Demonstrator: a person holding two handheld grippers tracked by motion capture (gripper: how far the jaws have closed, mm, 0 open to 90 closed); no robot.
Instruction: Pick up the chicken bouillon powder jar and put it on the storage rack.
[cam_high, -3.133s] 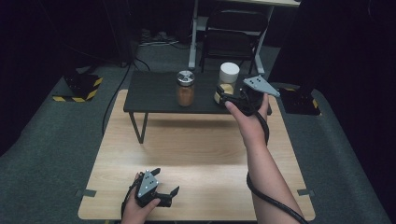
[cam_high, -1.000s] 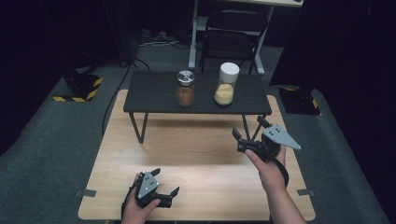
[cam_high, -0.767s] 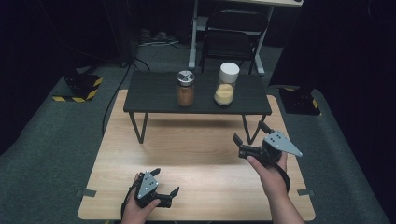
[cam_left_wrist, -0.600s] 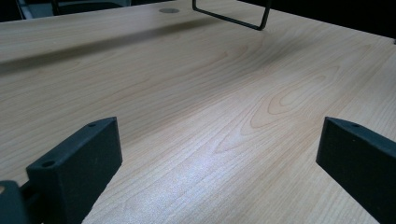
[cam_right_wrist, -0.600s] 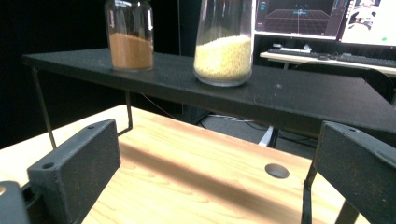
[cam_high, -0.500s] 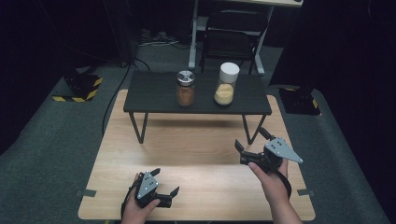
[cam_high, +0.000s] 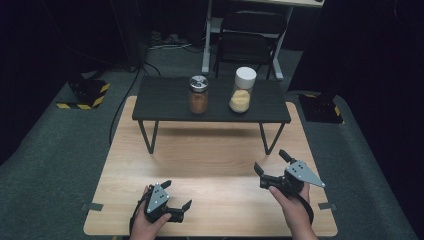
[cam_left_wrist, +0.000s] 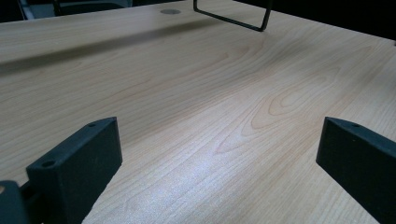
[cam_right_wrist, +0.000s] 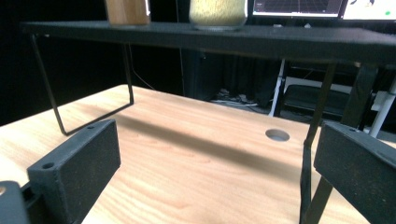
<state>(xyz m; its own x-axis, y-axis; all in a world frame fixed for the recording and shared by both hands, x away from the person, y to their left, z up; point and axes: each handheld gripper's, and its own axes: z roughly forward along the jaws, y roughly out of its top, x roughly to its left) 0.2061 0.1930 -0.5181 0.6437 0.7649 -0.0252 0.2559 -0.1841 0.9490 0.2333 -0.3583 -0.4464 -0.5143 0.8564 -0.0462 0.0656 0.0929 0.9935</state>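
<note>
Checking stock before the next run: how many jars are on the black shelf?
2. A jar with a metal lid and brown contents stands left of centre on the black shelf; a jar with a white lid and yellow contents stands to its right. None looks hidden.

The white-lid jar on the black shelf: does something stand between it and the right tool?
Nothing visible does. The right tool is open and holds nothing, low over the wooden table. The white-lid jar stands above on the black shelf, apart from the metal-lid jar. From below, the shelf's front edge lies in a straight path.
</note>
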